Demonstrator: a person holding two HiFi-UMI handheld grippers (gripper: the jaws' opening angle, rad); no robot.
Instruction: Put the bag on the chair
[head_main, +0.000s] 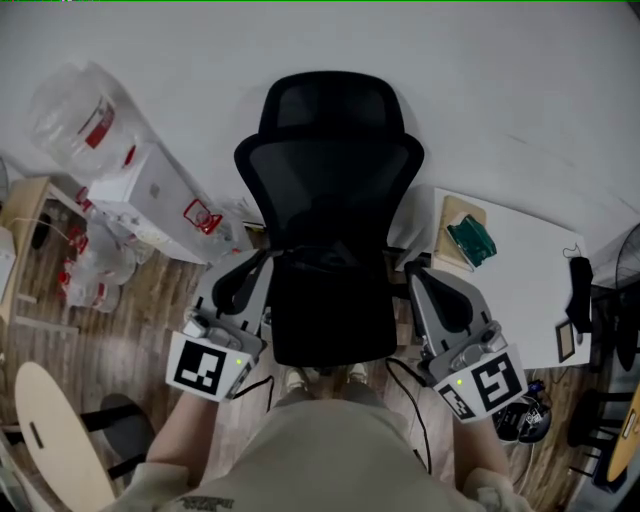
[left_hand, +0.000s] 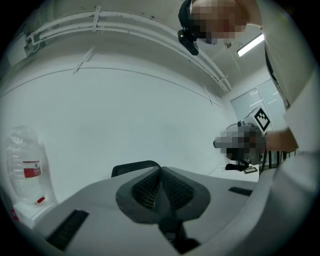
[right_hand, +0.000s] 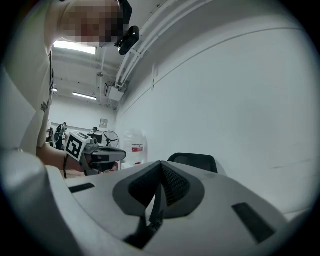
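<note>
The bag (head_main: 322, 262) is black and, as far as the head view shows, it lies on the seat of the black office chair (head_main: 330, 165), slumped against the foot of the mesh backrest. Black on black, its outline is hard to separate from the cushion, so I cannot tell how close it comes to the front edge.

The left gripper (head_main: 245, 275) sits at about 8 o'clock from the seat and the right gripper (head_main: 418, 280) at about 4 o'clock, both just beside the chair's sides and pointing level towards the wall. Each gripper view shows its dark ribbed pads pressed together with nothing between them (left gripper (left_hand: 161, 172), right gripper (right_hand: 161, 167)), and only the top of the chair back beyond.

Further out, a white table (head_main: 520, 270) with a green object (head_main: 470, 240) lies at 3 o'clock. A white carton (head_main: 150, 195) and a clear water bottle (head_main: 75, 110) lie at 10 o'clock.

The task looks all but done. The main risk, as I judge it, is a bump: either gripper or its trailing cable (head_main: 405, 385) could nudge or snag the chair's side and turn the seat. If the bag overhangs or leans loosely, that jolt could tip it forward onto the floor.
</note>
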